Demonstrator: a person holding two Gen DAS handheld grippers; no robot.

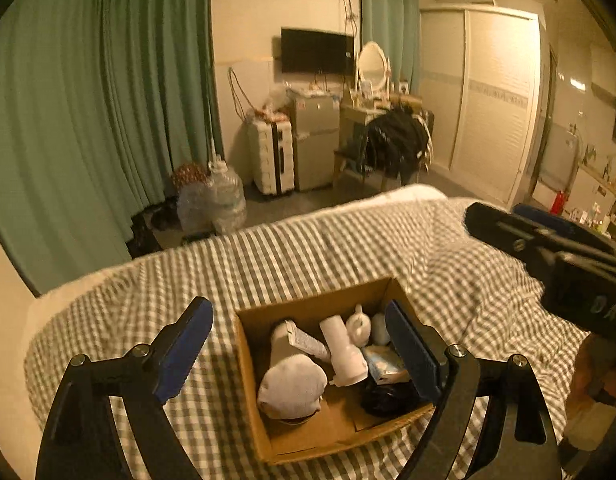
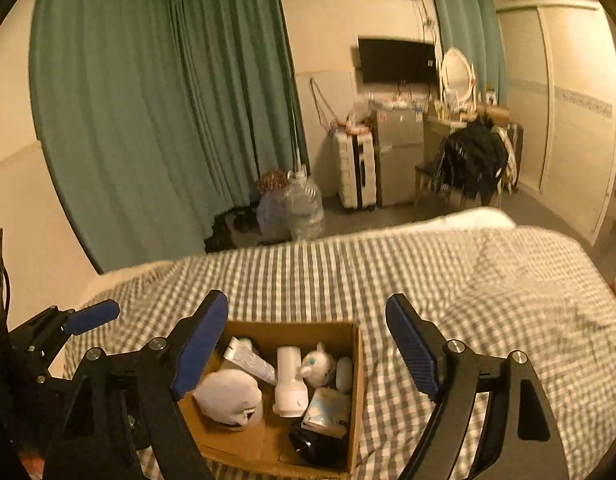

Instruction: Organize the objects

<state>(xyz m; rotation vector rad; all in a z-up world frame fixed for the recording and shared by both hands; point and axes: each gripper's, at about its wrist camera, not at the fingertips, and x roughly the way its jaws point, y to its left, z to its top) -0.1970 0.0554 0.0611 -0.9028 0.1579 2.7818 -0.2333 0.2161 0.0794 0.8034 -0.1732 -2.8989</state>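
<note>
A brown cardboard box sits on the checked bedspread. In it lie a white bottle, a white round plush, a small white figurine, a tube, a light blue packet and a black item. My left gripper is open and empty above the box. The box also shows in the right wrist view, with the bottle and plush. My right gripper is open and empty above it.
The right gripper's body shows at the right of the left view. Beyond the bed are green curtains, water jugs, a suitcase, a small fridge, a chair with dark clothes and a wardrobe.
</note>
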